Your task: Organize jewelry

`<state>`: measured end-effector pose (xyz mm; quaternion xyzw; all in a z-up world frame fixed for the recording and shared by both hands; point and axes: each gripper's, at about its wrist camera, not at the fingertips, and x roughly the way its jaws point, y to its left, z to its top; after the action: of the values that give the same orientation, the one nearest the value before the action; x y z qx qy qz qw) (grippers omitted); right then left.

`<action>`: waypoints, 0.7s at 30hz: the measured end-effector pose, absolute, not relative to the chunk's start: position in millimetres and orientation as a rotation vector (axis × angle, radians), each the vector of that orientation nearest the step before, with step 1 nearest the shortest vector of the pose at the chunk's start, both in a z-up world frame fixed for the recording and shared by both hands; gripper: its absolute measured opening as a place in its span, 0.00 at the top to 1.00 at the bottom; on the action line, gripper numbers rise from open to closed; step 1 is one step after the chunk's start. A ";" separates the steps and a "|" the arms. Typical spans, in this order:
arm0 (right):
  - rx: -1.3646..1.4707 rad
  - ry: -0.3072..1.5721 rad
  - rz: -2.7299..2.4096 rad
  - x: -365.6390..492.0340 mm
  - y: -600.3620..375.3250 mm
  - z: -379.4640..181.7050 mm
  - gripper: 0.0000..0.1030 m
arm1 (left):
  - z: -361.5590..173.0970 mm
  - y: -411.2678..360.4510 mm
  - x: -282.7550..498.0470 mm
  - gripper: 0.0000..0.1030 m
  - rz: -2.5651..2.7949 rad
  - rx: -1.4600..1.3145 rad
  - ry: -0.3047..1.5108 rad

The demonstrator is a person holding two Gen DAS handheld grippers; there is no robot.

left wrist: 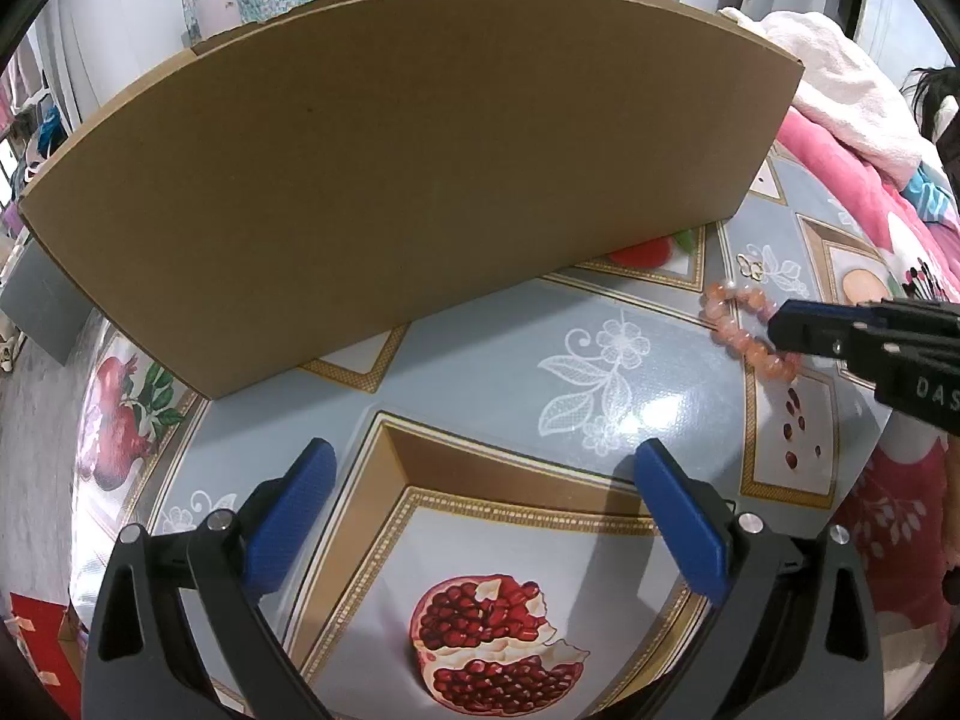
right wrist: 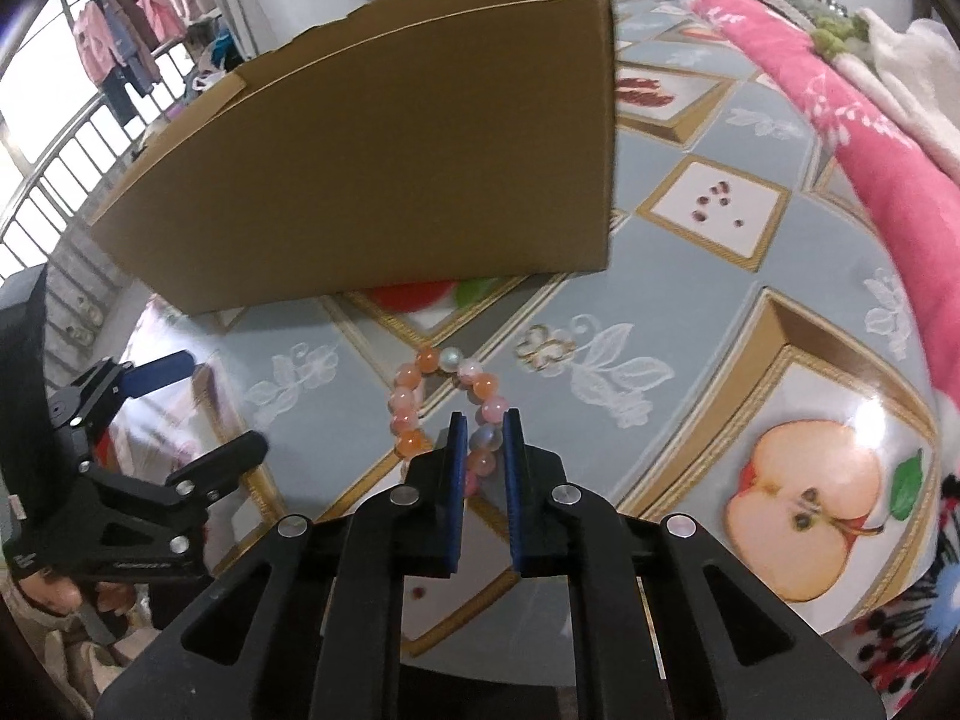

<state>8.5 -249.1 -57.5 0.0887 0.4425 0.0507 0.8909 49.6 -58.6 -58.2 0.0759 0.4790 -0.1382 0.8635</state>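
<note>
Your right gripper (right wrist: pixel 485 426) is clamped on the near side of the pink-and-orange bead bracelet (right wrist: pixel 447 405), which lies on the fruit-patterned tablecloth (right wrist: pixel 690 300) just in front of the cardboard box (right wrist: pixel 384 180). Your left gripper (left wrist: pixel 486 465) hangs with its blue pads (left wrist: pixel 294 510) spread wide and nothing between them, over a printed pomegranate, well apart from the bracelet.
</note>
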 end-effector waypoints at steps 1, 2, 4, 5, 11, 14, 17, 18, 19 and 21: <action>0.188 0.920 0.116 8.8 -247.2 -57.9 0.90 | -58.2 -58.4 49.5 0.06 -0.290 0.159 1.004; 0.191 0.920 0.127 8.5 -244.1 -58.2 0.91 | -58.2 -58.4 49.6 0.06 -0.290 0.159 1.004; 0.194 0.921 0.149 9.8 -238.3 -58.7 0.91 | -58.2 -58.1 49.4 0.05 -0.291 0.160 1.003; 0.204 0.923 0.169 11.3 -235.3 -59.3 0.91 | -58.4 -58.1 49.6 0.05 -0.291 0.160 1.003; 0.250 0.930 0.256 18.2 -216.3 -59.9 0.90 | -58.3 -57.5 49.9 0.05 -0.290 0.159 1.002; 0.269 0.926 0.291 20.8 -207.7 -60.4 0.90 | -58.5 -57.8 50.5 0.05 -0.288 0.158 1.002; 0.273 0.921 0.304 22.6 -209.0 -59.5 0.83 | -59.1 -57.6 51.3 0.05 -0.288 0.158 1.000; 0.275 0.917 0.300 21.5 -209.8 -58.6 0.82 | -58.6 -58.2 51.3 0.05 -0.287 0.158 1.000; 0.277 0.914 0.292 18.8 -210.2 -56.9 0.78 | -58.6 -58.1 50.8 0.05 -0.288 0.158 1.000; 0.284 0.902 0.273 14.7 -215.0 -54.6 0.72 | -58.6 -58.1 50.9 0.05 -0.288 0.158 1.000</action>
<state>14.7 -215.0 -54.6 0.1362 0.4331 0.1313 0.8813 50.9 -58.1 -58.6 0.0754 0.4773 -0.1373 0.8647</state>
